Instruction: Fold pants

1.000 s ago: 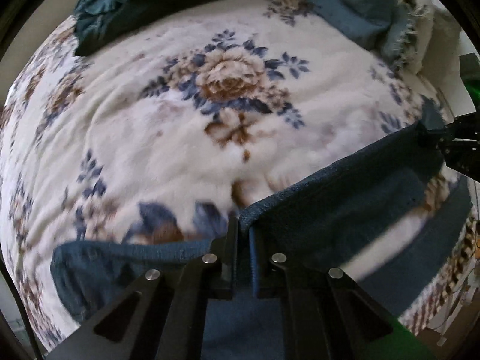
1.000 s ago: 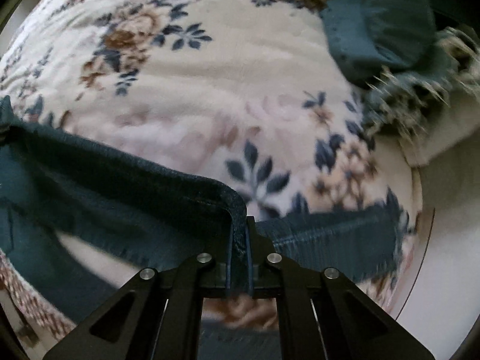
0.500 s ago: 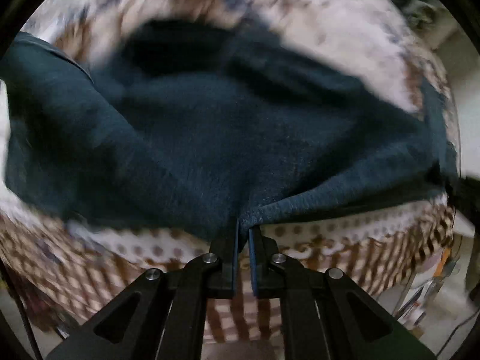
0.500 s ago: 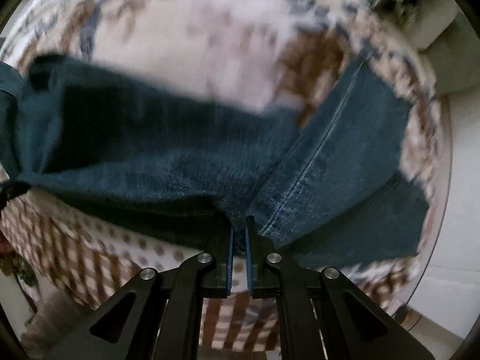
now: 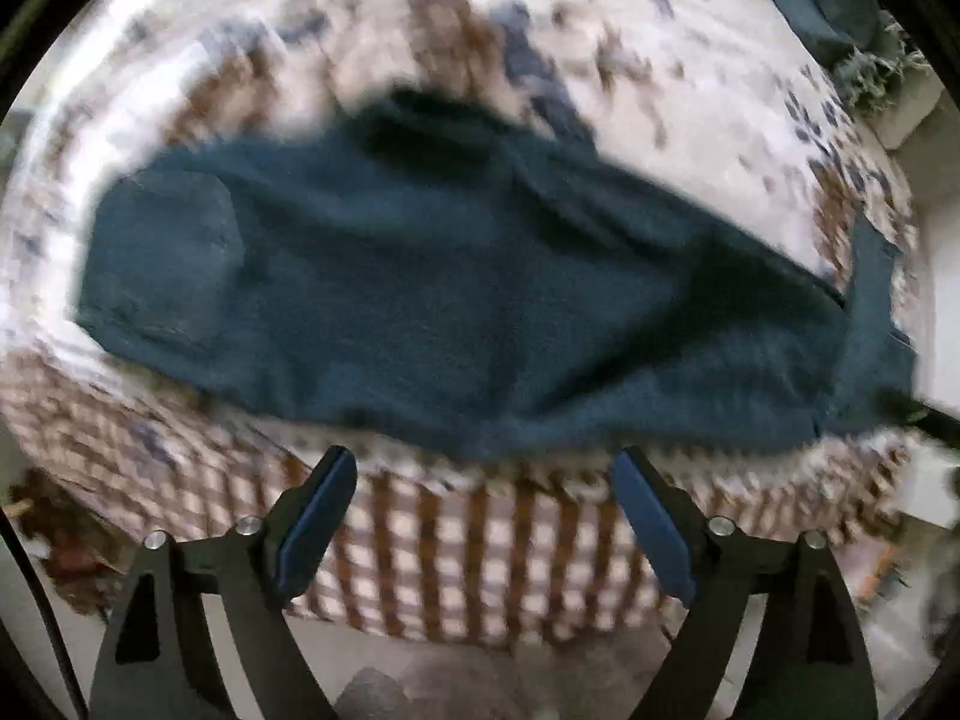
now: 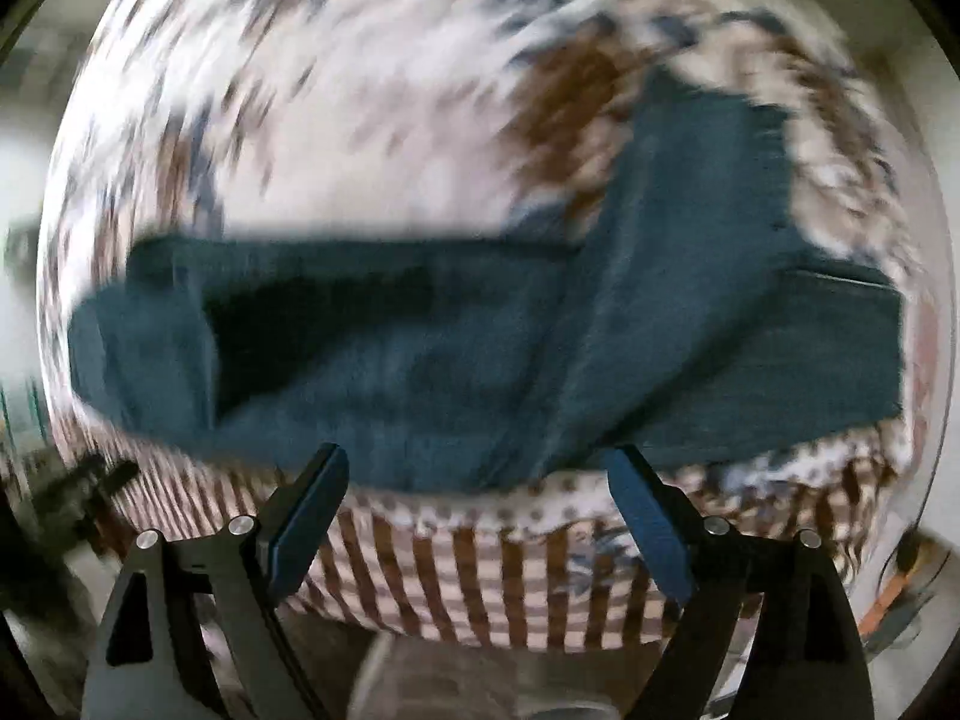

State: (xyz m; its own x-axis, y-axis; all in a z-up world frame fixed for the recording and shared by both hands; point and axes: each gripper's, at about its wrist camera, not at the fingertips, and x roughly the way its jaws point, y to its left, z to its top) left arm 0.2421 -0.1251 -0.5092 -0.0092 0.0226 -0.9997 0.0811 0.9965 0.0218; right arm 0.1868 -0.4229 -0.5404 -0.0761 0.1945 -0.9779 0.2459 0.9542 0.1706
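Left gripper (image 5: pixel 480 468): jaws spread wide, having just been opening, nothing between the blue pads; both fingertips hang over the checked brown-and-white edge of the bed cover, just short of the pants. Right gripper (image 6: pixel 477 465): likewise wide apart and just opened, empty, tips over the same checked border (image 6: pixel 480 576).

Pants (image 5: pixel 456 300): dark blue denim, lying released on the floral blanket (image 5: pixel 690 78), near its front edge. Seen from the left wrist, a back pocket (image 5: pixel 168 252) shows at the left end of the garment. Seen from the right wrist, the pants (image 6: pixel 420 354) lie crosswise, with one leg (image 6: pixel 678 228) turned up and away at an angle over the rest (both views motion-blurred, so seams and folds are hard to read).

Blue cushion (image 5: pixel 834 6): far right corner of the bed, well apart from the pants.
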